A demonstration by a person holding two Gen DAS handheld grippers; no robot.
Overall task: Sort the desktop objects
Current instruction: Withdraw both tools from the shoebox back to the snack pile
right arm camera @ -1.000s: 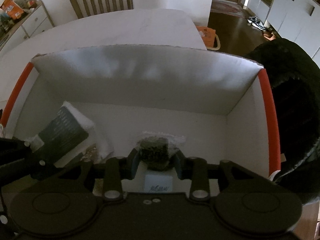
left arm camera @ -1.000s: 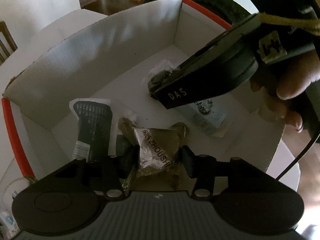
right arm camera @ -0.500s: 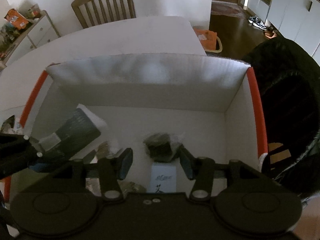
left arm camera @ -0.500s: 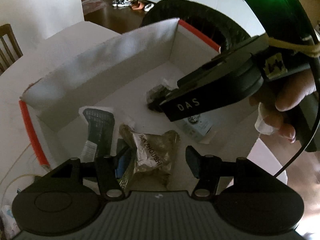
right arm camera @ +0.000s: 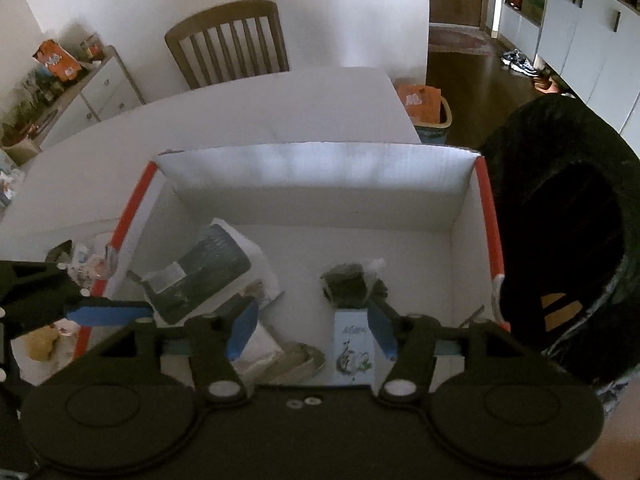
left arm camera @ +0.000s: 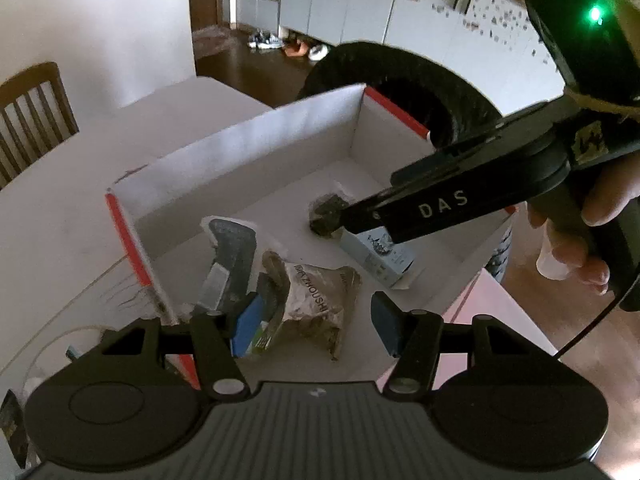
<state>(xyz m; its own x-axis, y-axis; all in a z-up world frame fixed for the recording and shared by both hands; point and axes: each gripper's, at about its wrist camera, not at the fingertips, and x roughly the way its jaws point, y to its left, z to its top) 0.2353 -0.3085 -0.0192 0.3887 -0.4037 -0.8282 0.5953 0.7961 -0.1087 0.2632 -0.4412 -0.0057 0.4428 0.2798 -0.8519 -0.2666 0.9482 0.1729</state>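
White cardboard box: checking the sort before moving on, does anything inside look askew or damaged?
Nothing looks damaged. The dark packet with white border lies tilted, partly over the crumpled tan snack bag, in the white cardboard box.

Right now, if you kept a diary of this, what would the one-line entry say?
left gripper: open, above tan snack packet | right gripper: open, empty | dark snack pouch: lying in white box
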